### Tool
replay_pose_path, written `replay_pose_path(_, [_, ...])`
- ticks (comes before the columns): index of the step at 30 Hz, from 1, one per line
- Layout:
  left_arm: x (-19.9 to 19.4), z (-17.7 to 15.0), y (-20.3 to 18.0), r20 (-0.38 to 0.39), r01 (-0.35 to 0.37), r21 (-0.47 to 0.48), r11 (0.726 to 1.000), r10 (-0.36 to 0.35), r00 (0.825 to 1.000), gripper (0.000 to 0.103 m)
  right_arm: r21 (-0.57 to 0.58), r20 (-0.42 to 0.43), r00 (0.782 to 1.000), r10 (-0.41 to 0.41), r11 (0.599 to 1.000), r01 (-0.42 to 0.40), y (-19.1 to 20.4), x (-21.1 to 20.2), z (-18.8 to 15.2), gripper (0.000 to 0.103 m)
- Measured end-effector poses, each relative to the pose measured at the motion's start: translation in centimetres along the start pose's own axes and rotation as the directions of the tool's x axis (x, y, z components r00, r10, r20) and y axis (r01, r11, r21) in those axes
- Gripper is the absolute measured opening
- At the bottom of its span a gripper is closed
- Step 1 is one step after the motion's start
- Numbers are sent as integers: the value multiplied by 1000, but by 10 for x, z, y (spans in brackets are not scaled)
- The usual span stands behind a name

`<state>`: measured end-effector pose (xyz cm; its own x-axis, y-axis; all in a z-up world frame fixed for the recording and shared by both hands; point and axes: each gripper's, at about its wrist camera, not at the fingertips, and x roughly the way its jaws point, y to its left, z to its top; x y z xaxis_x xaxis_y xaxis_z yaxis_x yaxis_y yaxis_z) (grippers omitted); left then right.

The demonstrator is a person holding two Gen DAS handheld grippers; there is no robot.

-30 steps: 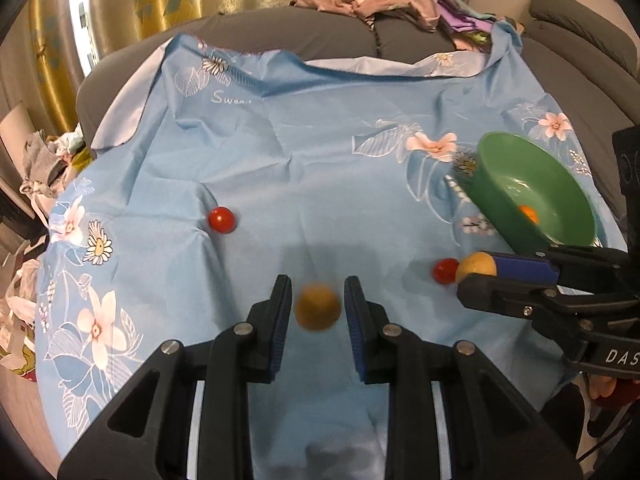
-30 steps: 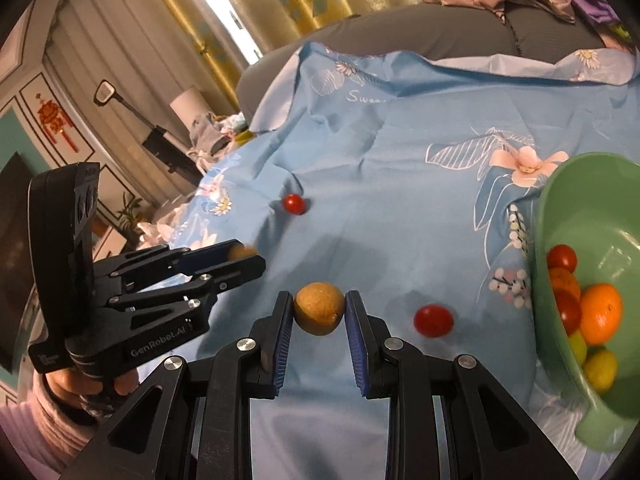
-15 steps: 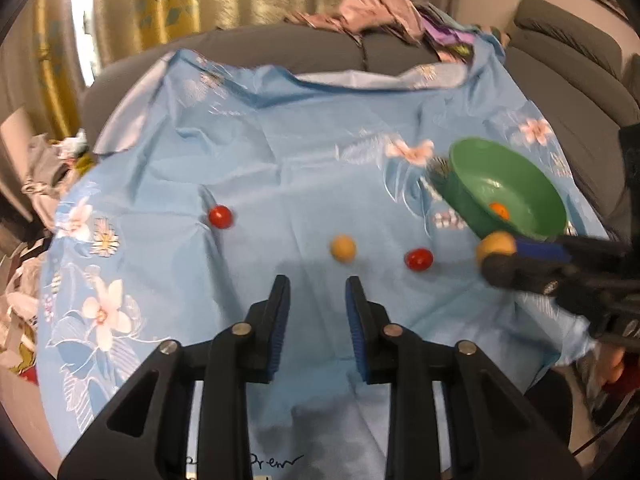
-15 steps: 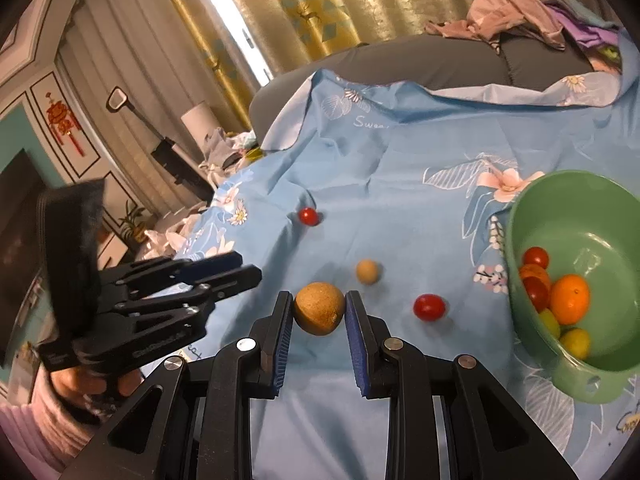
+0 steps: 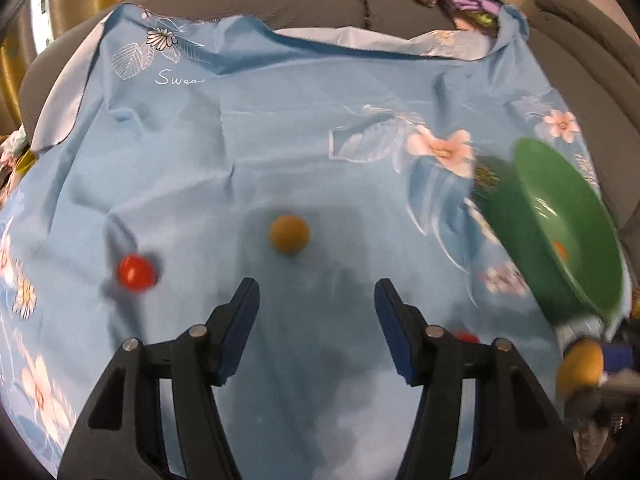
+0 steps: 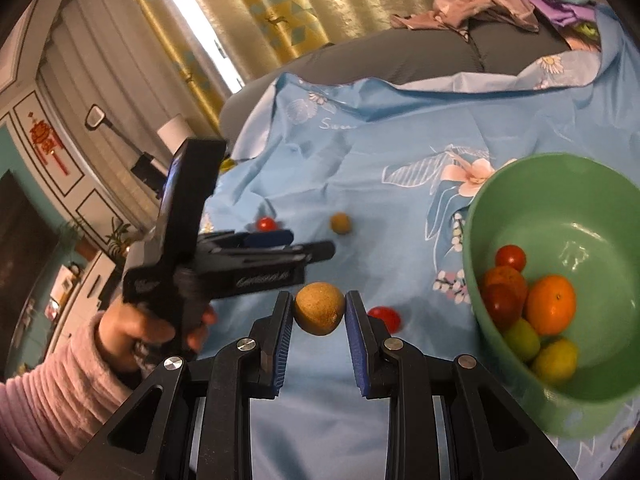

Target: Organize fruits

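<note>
Right tongs (image 6: 319,314) clench a tan round fruit (image 6: 319,309) – green bowl (image 6: 560,216) at three o'clock. Left tongs (image 5: 316,308) are opening, empty, a second tan fruit (image 5: 289,234) lying beyond on the blue cloth (image 5: 280,140) reading "Swee".

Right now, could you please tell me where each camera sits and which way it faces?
Left wrist: on the left tool, facing down over the cloth at a loose tan fruit; its opening fingers show, nothing between them.
Right wrist: on the right tool, shut on a tan fruit, facing the bowl; left hand shows.
Shared: cloth, bowl, loose fruit.
</note>
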<state>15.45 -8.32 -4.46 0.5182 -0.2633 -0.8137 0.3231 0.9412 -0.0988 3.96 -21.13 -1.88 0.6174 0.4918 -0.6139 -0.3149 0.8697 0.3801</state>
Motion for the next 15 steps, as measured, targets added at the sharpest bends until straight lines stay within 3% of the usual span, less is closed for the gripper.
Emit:
replay_pose_path(7, [40,22,28,-42,-27,-93,995,24,999,47,6,-13,1000,26,1000,-26,-14,24,5,28])
replay_pose_path(12, [44,30,38,-21,-43,-120,992,40,999,45,13,-14,1000,28,1000,-28,-19,34,10,28])
replay_pose_path(15, [46,34,42,-23,-62,-113,992,59,998,33,0,-23,1000,12,1000,-12,-17,43,13,28])
